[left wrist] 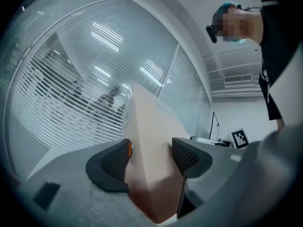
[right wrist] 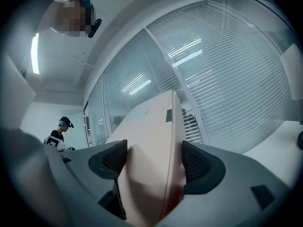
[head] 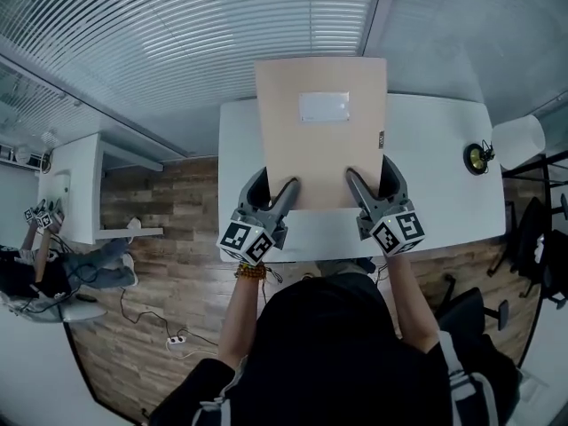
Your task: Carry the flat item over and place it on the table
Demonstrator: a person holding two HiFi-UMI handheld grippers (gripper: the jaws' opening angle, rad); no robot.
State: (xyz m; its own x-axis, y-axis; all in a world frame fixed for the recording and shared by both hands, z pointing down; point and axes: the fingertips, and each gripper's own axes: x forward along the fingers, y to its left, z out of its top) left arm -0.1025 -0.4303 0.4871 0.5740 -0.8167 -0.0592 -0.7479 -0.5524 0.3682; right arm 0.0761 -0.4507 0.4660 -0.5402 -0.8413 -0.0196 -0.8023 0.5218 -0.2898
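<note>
Left gripper and right gripper: fingers clamped on the folder's near edge, one per corner, for a level carry. The folder may be touching the desk; I can't confirm.

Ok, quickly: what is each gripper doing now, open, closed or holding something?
Left gripper: closed on the tan folder.
Right gripper: closed on the same folder.

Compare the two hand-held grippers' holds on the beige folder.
The left hand-held gripper clamps the folder at its near-left corner; the right hand-held gripper clamps its near-right corner. An orange spot marks the left one's inner side; the right one shows none. Both are shut on the folder, over the white table.
</note>
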